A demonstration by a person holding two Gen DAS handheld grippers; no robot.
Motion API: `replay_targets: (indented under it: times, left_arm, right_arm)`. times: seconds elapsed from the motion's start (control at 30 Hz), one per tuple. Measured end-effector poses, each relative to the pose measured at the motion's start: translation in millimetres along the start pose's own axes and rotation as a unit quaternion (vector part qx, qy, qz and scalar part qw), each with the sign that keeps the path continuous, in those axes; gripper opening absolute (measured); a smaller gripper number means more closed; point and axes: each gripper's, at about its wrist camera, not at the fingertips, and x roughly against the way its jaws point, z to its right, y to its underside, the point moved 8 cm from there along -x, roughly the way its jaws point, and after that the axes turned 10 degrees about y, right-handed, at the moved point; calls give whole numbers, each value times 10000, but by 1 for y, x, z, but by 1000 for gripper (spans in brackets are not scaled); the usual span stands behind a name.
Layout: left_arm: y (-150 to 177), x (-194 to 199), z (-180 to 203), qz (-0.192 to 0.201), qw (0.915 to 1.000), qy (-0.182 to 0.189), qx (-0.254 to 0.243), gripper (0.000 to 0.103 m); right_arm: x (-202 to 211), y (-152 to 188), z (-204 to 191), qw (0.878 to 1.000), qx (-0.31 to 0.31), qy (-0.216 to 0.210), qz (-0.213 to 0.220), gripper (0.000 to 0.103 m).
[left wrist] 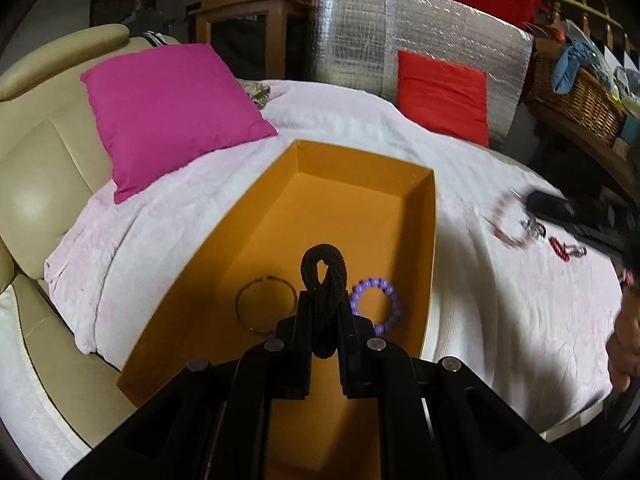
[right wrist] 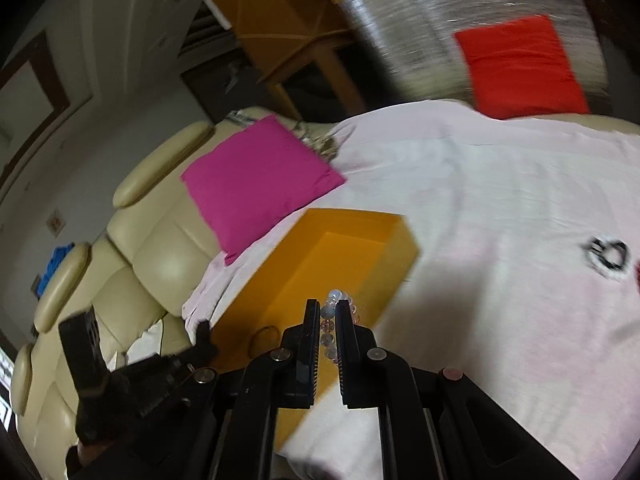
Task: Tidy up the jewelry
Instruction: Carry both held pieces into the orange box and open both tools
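Note:
An open orange box (left wrist: 360, 200) lies on the pale pink blanket. Inside it rest a thin wire bangle (left wrist: 264, 308) and a purple bead bracelet (left wrist: 378, 308). My left gripper (left wrist: 323, 300) hangs over the box, shut on a black fabric hair tie (left wrist: 323, 272) that loops up between the fingers. In the right wrist view my right gripper (right wrist: 328, 308) is shut on a bracelet of clear and pink beads (right wrist: 330, 316), just over the near rim of the orange box (right wrist: 352, 248). The left gripper (right wrist: 200, 344) shows at that view's lower left, over the box's near end.
More jewelry lies loose on the blanket: a blurred bead bracelet (left wrist: 508, 220), a red bead piece (left wrist: 560, 248) and a dark ring-shaped piece (right wrist: 606, 258). A magenta pillow (left wrist: 168, 112) and a red pillow (left wrist: 444, 96) lie beyond the box. A cream sofa (left wrist: 36, 160) borders the left.

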Motion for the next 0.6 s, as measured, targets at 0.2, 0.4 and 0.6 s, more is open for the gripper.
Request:
replay_targets:
  times: [0.2, 0.4, 0.6]
  left_arm:
    - [8, -11, -7, -177, 9996, -215, -15, 13]
    - [7, -6, -19, -134, 9975, -699, -49, 36]
    - [4, -2, -27, -74, 9937, -1107, -145, 52]
  right_arm:
    - [-54, -2, -36, 9989, 245, 102, -387, 9]
    - [-104, -14, -42, 9965, 284, 535, -572, 12]
    - [-95, -26, -37, 9970, 254, 651, -335, 13]
